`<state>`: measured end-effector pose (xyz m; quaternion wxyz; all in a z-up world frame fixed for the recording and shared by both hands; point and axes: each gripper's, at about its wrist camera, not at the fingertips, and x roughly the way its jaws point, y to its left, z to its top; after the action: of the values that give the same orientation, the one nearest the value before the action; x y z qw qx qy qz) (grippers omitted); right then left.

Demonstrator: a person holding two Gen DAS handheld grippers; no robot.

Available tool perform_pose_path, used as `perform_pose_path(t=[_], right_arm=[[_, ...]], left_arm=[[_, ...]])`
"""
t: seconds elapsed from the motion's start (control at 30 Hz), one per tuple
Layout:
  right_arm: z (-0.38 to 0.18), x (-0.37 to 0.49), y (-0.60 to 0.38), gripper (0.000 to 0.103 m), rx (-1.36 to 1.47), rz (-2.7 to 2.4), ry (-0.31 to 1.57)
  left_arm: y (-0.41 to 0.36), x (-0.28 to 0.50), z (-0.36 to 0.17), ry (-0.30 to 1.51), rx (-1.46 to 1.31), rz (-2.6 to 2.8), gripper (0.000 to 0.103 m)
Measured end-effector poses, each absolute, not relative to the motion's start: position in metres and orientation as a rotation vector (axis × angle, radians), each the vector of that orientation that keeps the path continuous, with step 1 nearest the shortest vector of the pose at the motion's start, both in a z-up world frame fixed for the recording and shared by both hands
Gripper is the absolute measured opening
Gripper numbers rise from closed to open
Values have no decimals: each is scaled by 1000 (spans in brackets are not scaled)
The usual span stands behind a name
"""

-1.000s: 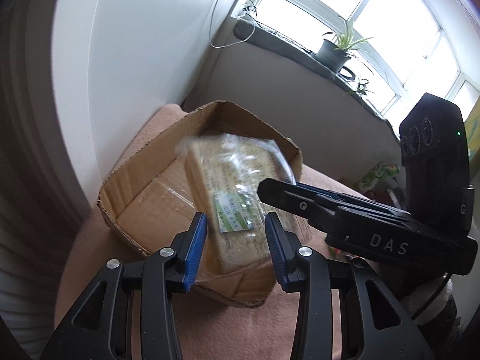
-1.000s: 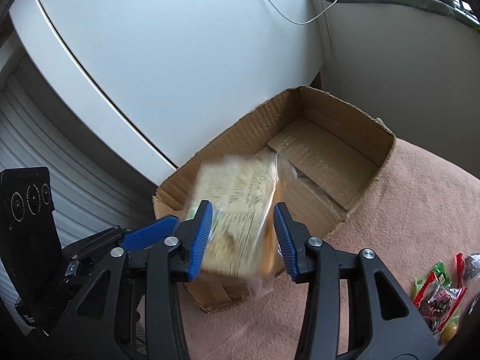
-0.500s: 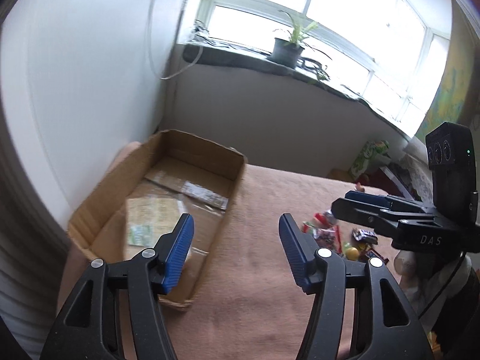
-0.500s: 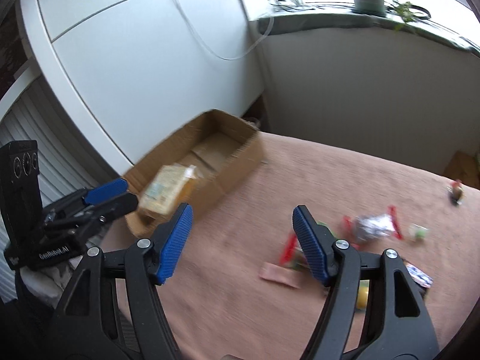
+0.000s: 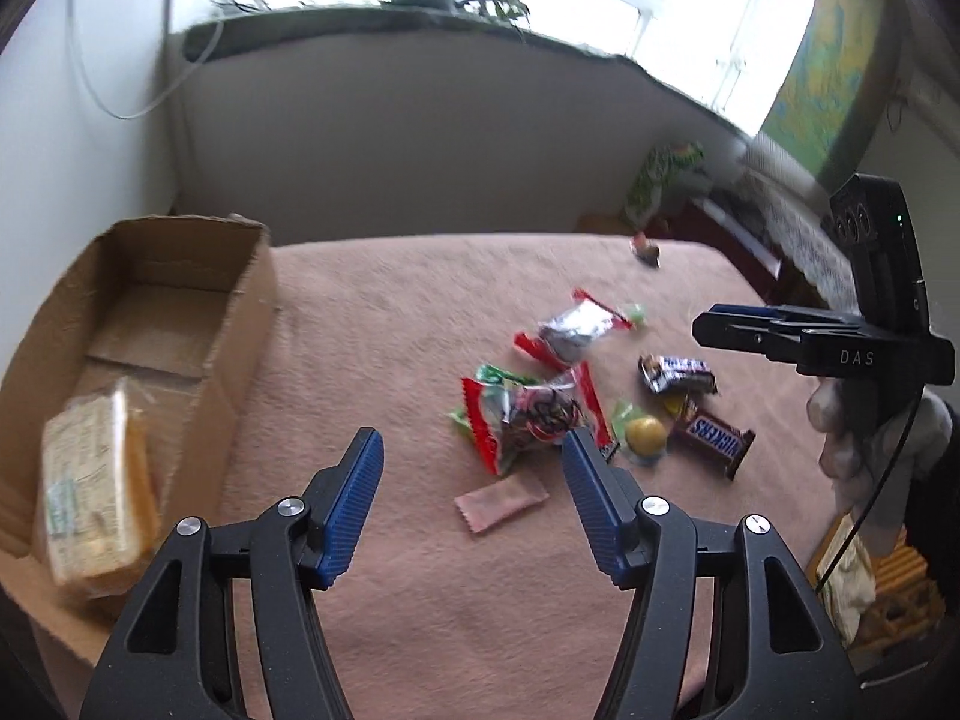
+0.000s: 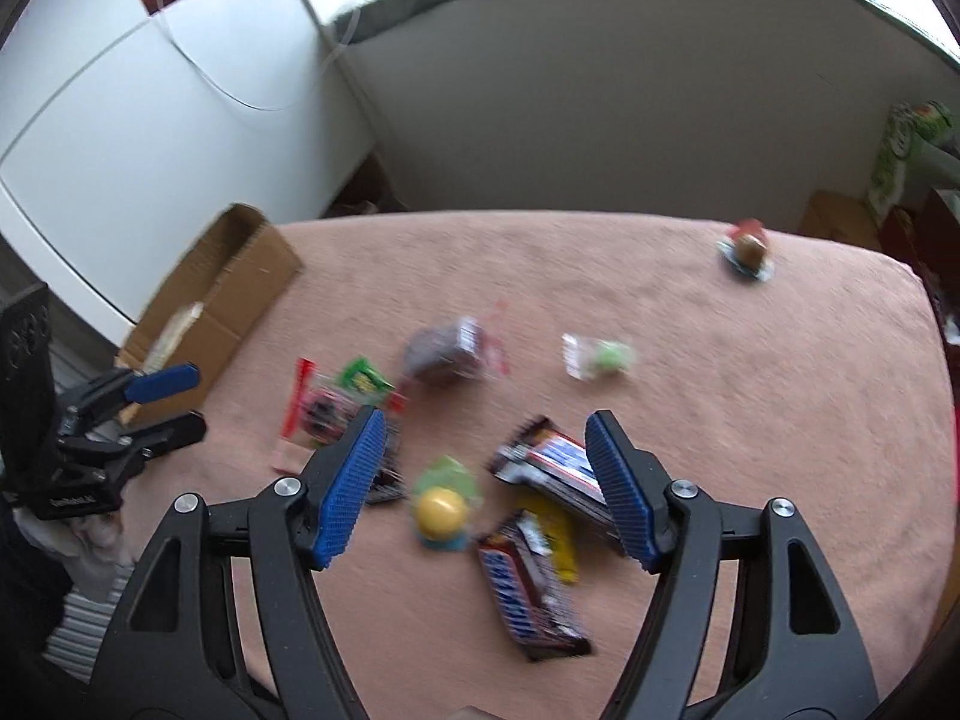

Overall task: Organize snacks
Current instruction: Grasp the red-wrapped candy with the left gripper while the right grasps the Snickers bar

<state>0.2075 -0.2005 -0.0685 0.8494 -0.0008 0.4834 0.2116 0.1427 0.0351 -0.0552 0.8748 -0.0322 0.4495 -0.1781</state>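
The open brown cardboard box (image 5: 180,324) is set at the edge of the pink blanket-covered surface (image 5: 390,312), and it is taken as the collecting bin: the clear-wrapped pack of pale crackers (image 5: 90,480) is already lying inside its near end. The loose snacks are spread well to the right of the box, so both tools are now aimed there.

The left gripper (image 5: 468,504) is seen with its blue pads apart and its jaws opening; nothing is held between them. A flat pink sachet (image 5: 501,501) lies on the blanket beyond its tips, and the red-edged clear bag of dark candies (image 5: 531,414) is just past that. The right gripper (image 6: 480,486) is also spread and empty, hanging over the yellow ball-shaped sweet in green wrap (image 6: 443,510), with the brown Snickers bar (image 6: 531,594) further from the box.

A second ago both grippers were crowded over the box, with the cracker pack between their pads. Since then the pack has been released, the jaws have been widened, and both views have been swung away from the box toward the pile.
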Motion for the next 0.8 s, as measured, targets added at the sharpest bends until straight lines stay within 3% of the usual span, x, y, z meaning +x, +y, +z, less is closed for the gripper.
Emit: perform_pose_path(t=[0.17, 0.47, 0.8], right_arm=[[-68, 191, -208, 72, -148, 377, 1065], [-82, 188, -210, 72, -185, 404, 1186], [-107, 189, -195, 72, -177, 421, 1284]], left_arm=[[2, 154, -54, 1001, 85, -426, 62], [-21, 185, -65, 1151, 173, -477, 62], [-54, 188, -81, 1187, 434, -554, 62]])
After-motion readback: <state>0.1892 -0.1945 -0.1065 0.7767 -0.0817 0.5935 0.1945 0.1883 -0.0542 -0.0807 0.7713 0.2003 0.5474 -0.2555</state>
